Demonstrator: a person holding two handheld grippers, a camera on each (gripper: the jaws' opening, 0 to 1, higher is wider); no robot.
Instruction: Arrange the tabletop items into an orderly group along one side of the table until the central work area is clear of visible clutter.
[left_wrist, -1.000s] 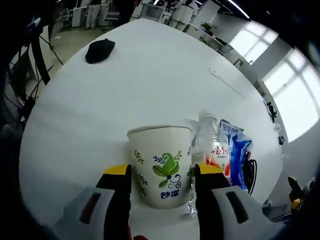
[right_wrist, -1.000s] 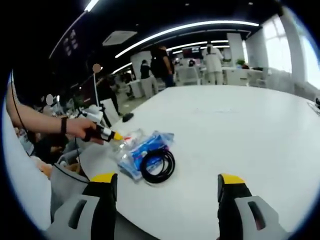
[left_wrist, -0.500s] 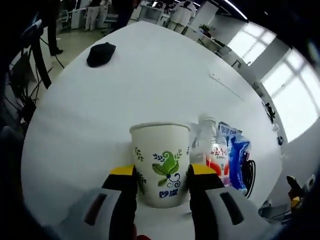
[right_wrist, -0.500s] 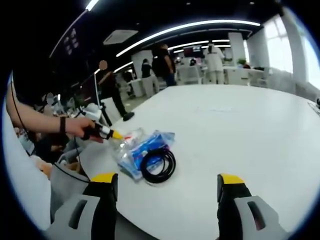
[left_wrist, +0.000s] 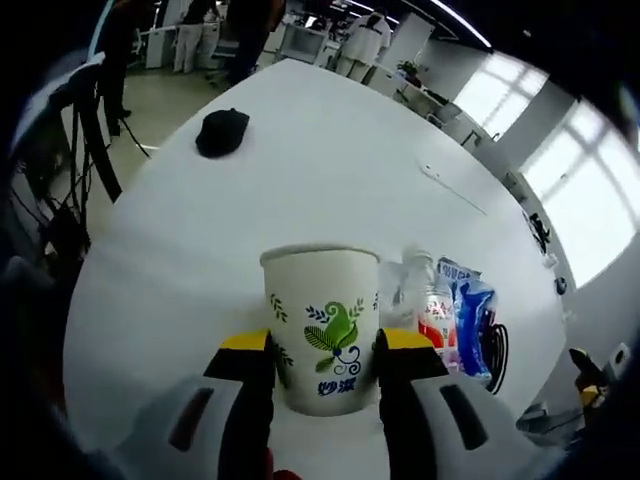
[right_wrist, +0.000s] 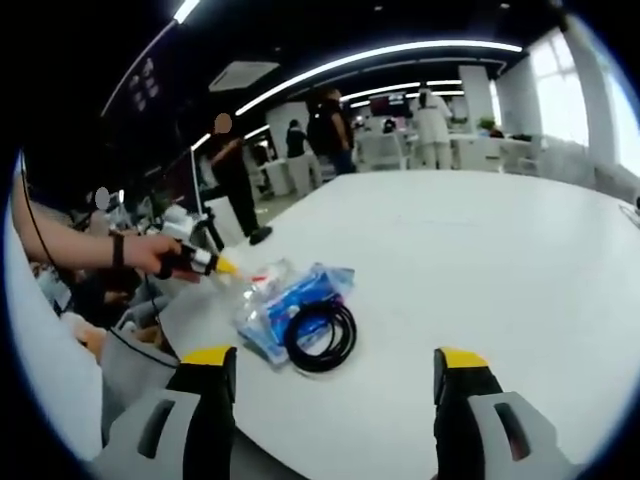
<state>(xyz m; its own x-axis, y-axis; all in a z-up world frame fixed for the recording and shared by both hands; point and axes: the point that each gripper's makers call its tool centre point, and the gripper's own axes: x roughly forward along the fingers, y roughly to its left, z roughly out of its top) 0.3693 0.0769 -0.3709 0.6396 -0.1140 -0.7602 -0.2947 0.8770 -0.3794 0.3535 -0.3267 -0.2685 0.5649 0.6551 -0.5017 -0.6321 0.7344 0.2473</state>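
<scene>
In the left gripper view my left gripper (left_wrist: 322, 352) is shut on a white paper cup (left_wrist: 321, 325) with a green leaf print, upright between the yellow-tipped jaws. Just right of the cup lie a clear plastic bottle (left_wrist: 428, 305), a blue packet (left_wrist: 474, 318) and a black cable coil (left_wrist: 497, 350). In the right gripper view my right gripper (right_wrist: 330, 385) stands open above the white table (right_wrist: 480, 260), with nothing between its jaws. Beyond it lie the blue packet (right_wrist: 290, 300) and the cable coil (right_wrist: 320, 335). The left gripper (right_wrist: 205, 263) enters from the left in a person's hand.
A black cap-like object (left_wrist: 222, 131) lies far off on the table near its left edge. A thin white strip (left_wrist: 452, 187) lies farther back on the right. Several people (right_wrist: 335, 125) stand among desks beyond the table.
My left gripper has closed in on the paper cup and now grips it. The left view has shifted a little. My right gripper stays as it was.
</scene>
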